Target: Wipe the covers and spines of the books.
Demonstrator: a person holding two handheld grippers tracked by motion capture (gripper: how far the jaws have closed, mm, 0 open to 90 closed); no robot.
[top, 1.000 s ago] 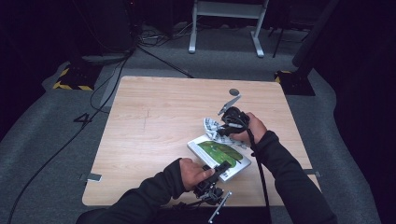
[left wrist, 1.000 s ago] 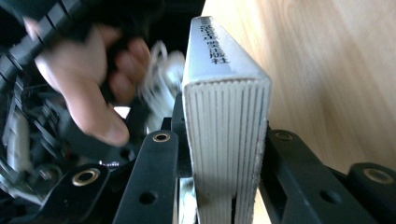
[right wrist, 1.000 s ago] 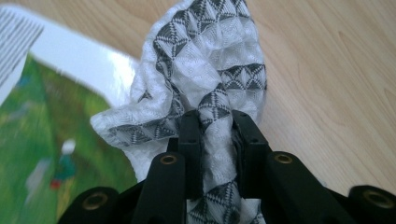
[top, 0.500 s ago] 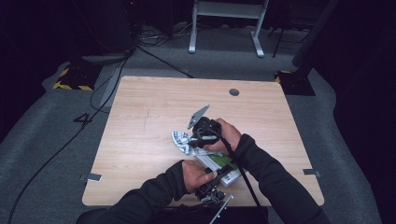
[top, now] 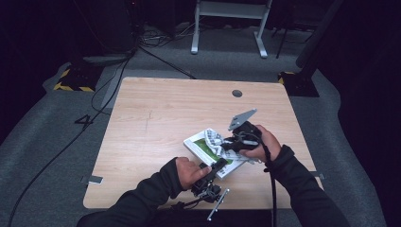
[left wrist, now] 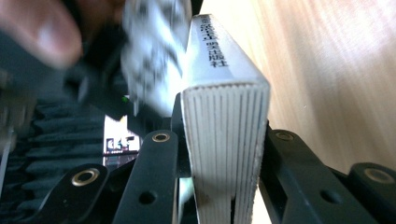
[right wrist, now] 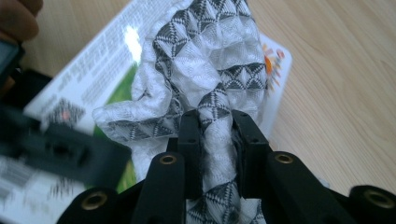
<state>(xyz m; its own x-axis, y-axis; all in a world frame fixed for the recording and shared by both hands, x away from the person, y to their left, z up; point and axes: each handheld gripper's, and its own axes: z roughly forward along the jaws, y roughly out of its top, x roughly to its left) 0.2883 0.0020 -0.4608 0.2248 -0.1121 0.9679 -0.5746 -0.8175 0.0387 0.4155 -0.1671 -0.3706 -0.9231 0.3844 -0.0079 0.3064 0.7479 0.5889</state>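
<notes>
Since a second ago our right gripper (top: 226,143) has swung the cloth (top: 212,140) from the book's far right corner leftward over the cover and then partway back, while our left gripper (top: 213,171) has kept its place. Nearest to us, at the front edge of the bench (top: 156,113), the left gripper's fingers (left wrist: 154,186) pinch the near corner of the book (top: 208,152); in the left gripper view they press on both covers with the page edges standing between them. We judge this grip is there to anchor the book so that it does not slide while the cloth works across it. A little farther out, the book lies flat on the bench, its green and white cover facing up. Over its far part the right gripper's fingers (right wrist: 191,140) pinch a bunched fold of the white cloth with its dark triangle pattern, the loose part billowing ahead of the fingers and resting on the glossy cover. We hold the cloth by one gathered fold, it seems, so that the free part can drag over the cover as a wipe. Beyond the book the bench is bare wood up to a small round hole (top: 237,93) near its far edge.
</notes>
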